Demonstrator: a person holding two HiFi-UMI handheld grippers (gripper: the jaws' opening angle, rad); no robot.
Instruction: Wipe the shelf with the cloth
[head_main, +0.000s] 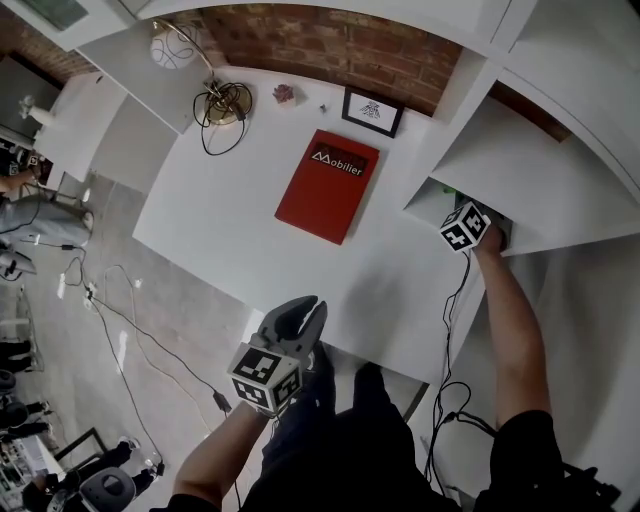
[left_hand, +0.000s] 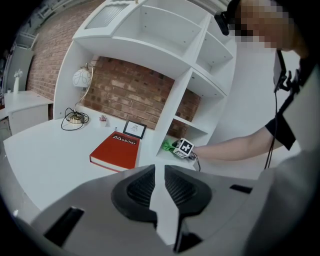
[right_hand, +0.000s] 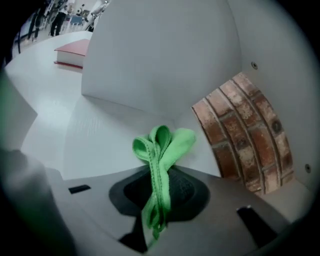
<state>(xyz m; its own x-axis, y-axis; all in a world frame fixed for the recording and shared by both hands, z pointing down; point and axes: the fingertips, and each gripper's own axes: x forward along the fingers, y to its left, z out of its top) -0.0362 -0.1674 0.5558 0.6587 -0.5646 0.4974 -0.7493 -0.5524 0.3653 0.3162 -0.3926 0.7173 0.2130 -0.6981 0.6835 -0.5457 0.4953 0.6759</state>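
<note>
A folded green cloth (right_hand: 161, 150) is pinched in my right gripper (right_hand: 159, 187), which is shut on it. That gripper (head_main: 468, 226) reaches into the low white shelf compartment (head_main: 520, 180) at the right; a bit of the green cloth (head_main: 448, 196) shows there. The cloth's end hangs just above the shelf floor (right_hand: 100, 135) near the brick back wall (right_hand: 245, 135). My left gripper (head_main: 298, 322) hangs shut and empty over the desk's near edge. From the left gripper view (left_hand: 159, 186) I see the right gripper's marker cube (left_hand: 184, 148) and the cloth (left_hand: 168, 146) in the shelf.
A red book (head_main: 328, 185) lies mid-desk on the white desk (head_main: 220, 220). A small framed picture (head_main: 372, 110), a tiny plant (head_main: 285, 94) and a lamp with coiled cable (head_main: 222, 105) stand at the back by the brick wall. Cables trail on the floor at the left.
</note>
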